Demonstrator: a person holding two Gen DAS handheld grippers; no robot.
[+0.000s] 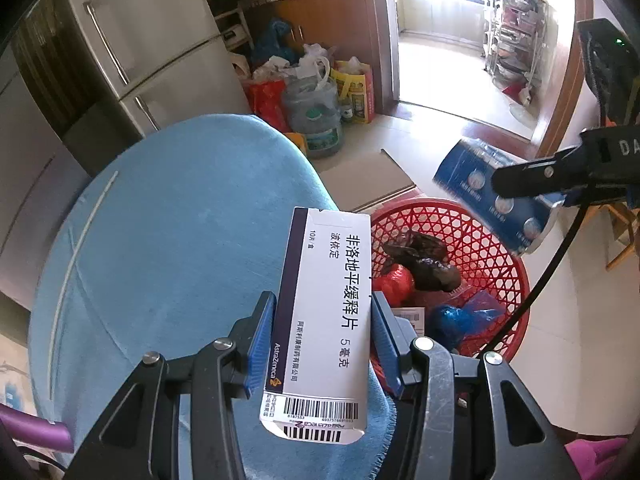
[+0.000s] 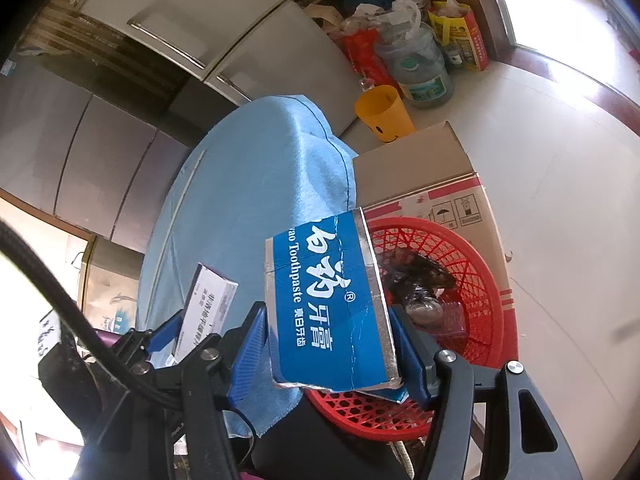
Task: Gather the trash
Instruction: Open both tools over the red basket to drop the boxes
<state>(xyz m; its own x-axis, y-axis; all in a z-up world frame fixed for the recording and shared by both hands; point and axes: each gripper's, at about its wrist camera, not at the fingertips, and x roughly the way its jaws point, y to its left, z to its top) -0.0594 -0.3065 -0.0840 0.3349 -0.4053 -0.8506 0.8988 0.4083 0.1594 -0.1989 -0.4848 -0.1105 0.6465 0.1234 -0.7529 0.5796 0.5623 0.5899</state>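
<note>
We had both grippers loaded; the left gripper [image 1: 324, 350] was clamped partway closed on a white medicine box [image 1: 320, 320], blue pads pressed to its two long sides, box's long axis running away from the tool; the right gripper [image 2: 328, 344] was likewise part closed on a blue toothpaste box [image 2: 330, 300], gripped across its width. The red basket [image 1: 492, 240] sat on the floor just past the edge of the blue cloth [image 1: 172, 240]; from the left tool it lay ahead and to the right, from the right tool almost directly under and beyond the carton, so we judged the right hand nearer to a drop. Basket already held a dark crumpled bag [image 1: 424, 258] and blue and red plastic scraps. Medicine box looked intact, crisp edges, barcode flap nearest the camera; toothpaste box was creased, torn along a seam, silver lining showing at its edges.
</note>
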